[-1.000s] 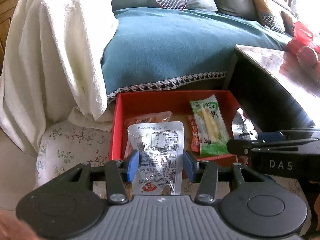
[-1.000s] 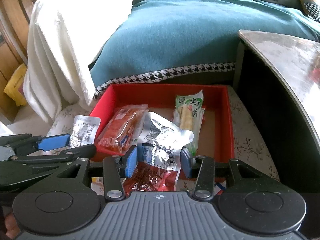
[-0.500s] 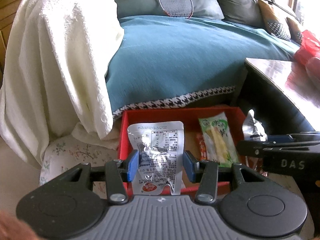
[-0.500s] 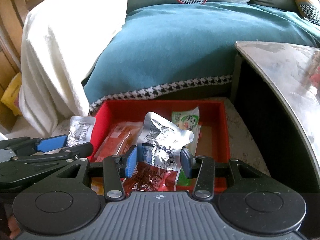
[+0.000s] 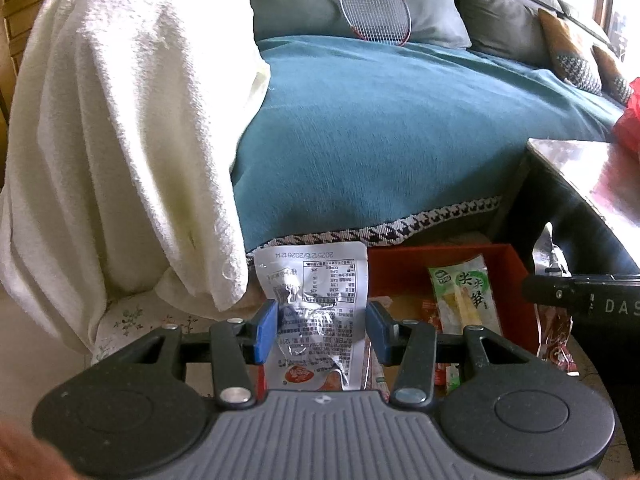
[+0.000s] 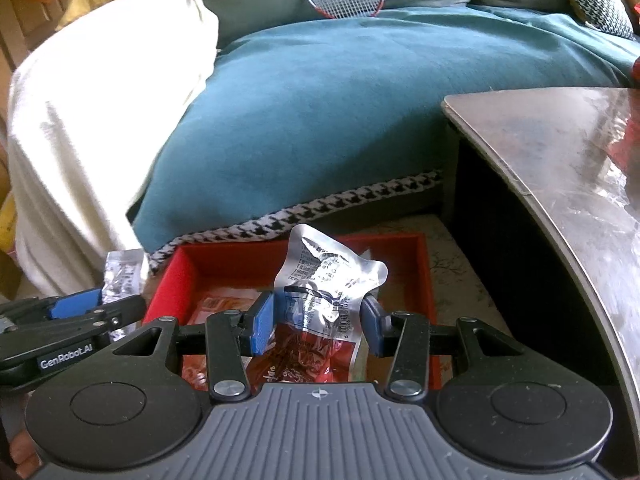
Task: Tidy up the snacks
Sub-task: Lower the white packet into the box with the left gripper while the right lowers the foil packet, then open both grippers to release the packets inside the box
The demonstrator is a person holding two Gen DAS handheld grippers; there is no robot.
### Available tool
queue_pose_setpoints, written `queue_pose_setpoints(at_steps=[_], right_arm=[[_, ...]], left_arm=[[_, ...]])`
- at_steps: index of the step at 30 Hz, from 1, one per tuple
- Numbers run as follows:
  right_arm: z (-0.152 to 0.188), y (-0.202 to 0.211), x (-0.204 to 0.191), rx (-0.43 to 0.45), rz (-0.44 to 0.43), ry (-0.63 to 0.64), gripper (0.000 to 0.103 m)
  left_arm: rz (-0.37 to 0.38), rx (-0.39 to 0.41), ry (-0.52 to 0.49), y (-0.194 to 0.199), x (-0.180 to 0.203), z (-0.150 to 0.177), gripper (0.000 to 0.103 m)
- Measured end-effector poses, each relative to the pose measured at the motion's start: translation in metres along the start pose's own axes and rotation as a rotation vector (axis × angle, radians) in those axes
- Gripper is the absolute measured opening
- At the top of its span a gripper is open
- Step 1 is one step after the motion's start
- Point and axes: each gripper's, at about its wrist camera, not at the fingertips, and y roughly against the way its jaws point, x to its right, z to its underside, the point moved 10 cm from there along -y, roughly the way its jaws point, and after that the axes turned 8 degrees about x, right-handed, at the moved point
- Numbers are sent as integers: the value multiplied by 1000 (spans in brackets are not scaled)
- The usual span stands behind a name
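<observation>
Snack pouches [image 5: 316,312] [image 6: 324,300] sit clamped in both our jaws, held clear above the red tray [image 6: 424,280] for sorting.

Two grippers are in view, the left gripper [image 5: 321,330] and the right gripper [image 6: 318,322], each with two blue-padded fingers [image 5: 266,330]. Between each pair of fingers sits one silver snack pouch, the left silver pouch [image 5: 316,300] and the right silver pouch [image 6: 326,284]: two in all. Beyond the fingers lies one red box [image 6: 240,258]. It holds one green packet [image 5: 466,300] and at least one red packet [image 6: 218,306]. Farther beyond rests one badminton racket [image 5: 374,10].
</observation>
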Motion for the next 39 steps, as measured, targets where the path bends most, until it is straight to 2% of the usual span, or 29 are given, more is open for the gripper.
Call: queue_pose_setpoints(at_steps=[17, 39], right_arm=[[9, -42, 11, -69, 33, 19, 54], [34, -66, 12, -165, 67, 51, 54]], left_arm=[[-22, -42, -43, -32, 6, 6, 41], [-38, -97, -87, -54, 7, 26, 40]])
